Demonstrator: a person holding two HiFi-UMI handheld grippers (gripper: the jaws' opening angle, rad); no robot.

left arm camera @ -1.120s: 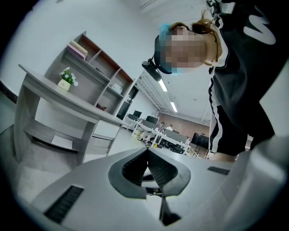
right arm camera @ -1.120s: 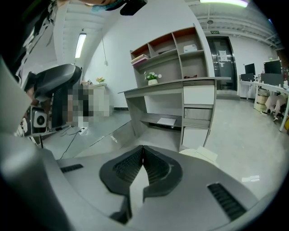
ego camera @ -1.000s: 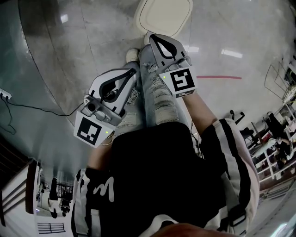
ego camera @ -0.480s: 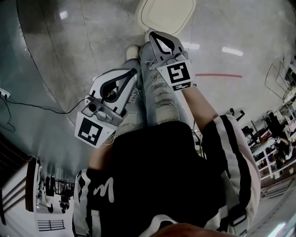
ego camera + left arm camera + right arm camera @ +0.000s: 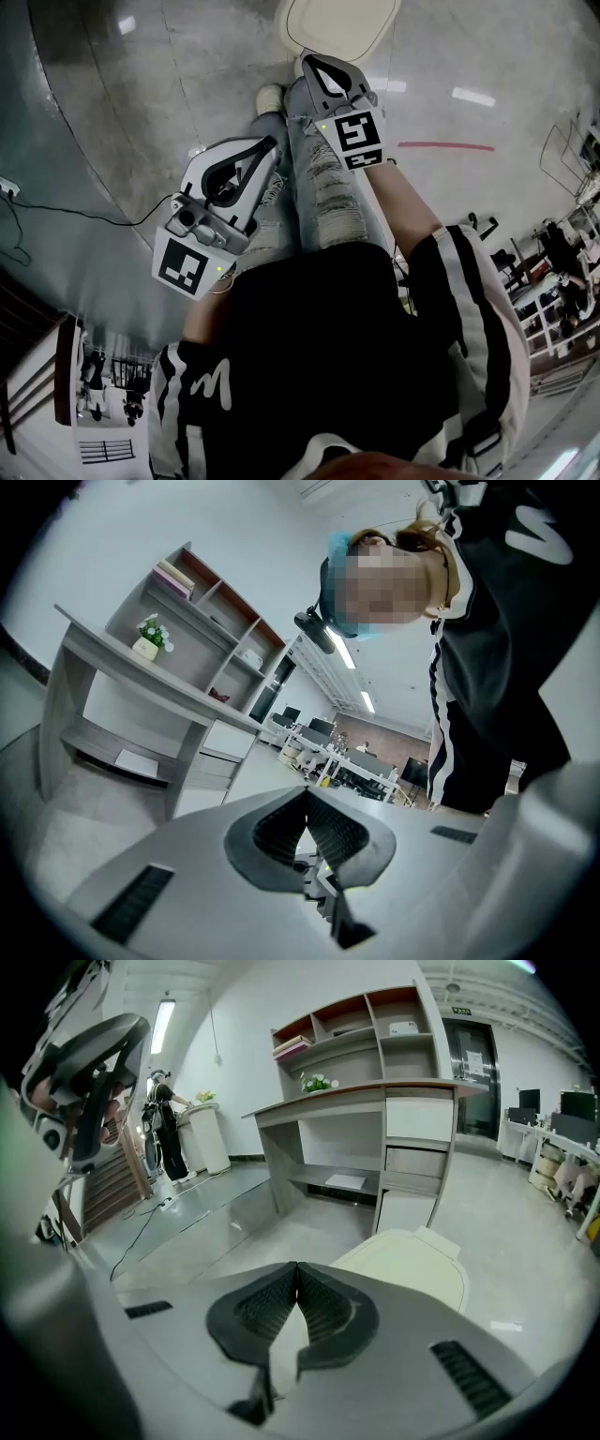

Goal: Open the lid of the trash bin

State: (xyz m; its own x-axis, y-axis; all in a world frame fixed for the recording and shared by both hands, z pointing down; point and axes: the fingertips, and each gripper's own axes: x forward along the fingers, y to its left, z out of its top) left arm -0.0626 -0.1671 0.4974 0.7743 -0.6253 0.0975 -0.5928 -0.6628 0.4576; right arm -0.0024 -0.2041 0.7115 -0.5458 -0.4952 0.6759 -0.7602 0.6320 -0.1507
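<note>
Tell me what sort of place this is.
Probably an open-plan office, near its reception area: a grey counter with shelves above it, rows of desks with monitors further back, and a polished floor where a cream trash bin stands.

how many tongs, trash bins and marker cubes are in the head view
tongs: 2, the left tongs and the right tongs, both shut on nothing
trash bin: 1, lid down
marker cubes: 2, one on the left tongs, one on the right tongs
total: 5
</note>
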